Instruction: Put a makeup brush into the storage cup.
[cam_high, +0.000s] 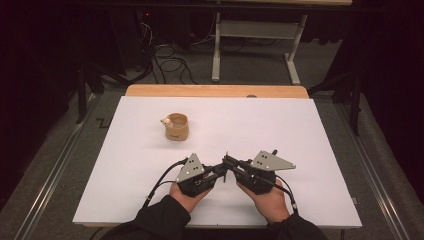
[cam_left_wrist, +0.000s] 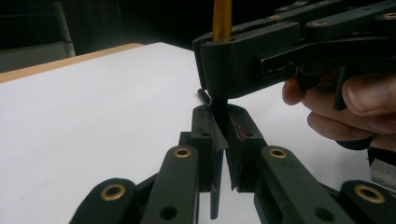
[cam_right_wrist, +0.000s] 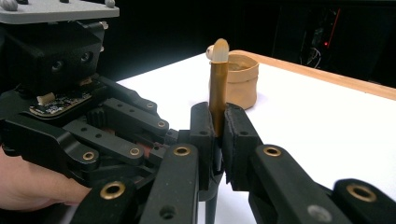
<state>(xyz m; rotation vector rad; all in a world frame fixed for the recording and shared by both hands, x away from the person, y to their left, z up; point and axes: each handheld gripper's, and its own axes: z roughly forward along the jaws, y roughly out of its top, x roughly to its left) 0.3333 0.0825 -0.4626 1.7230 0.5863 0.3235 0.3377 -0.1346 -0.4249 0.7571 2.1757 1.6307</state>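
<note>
An ochre pen-like stick (cam_right_wrist: 218, 88) with a pale rounded top stands upright between the jaws of my right gripper (cam_right_wrist: 217, 123), which is shut on it. Its ochre shaft (cam_left_wrist: 222, 18) rises above the right gripper (cam_left_wrist: 219, 70) in the left gripper view. Just beneath, my left gripper (cam_left_wrist: 219, 128) is shut on the stick's dark lower end (cam_left_wrist: 218, 109). In the high view the left gripper (cam_high: 221, 170) and the right gripper (cam_high: 228, 163) meet tip to tip near the table's front centre, with the stick (cam_high: 226, 169) between them.
A tan cup (cam_high: 177, 128) with a small pale thing (cam_high: 165, 121) on its rim stands on the white table (cam_high: 300, 150), left of centre and well beyond the grippers; it is the cup (cam_right_wrist: 243, 86) behind the stick. A wooden strip (cam_high: 215, 91) runs along the far edge.
</note>
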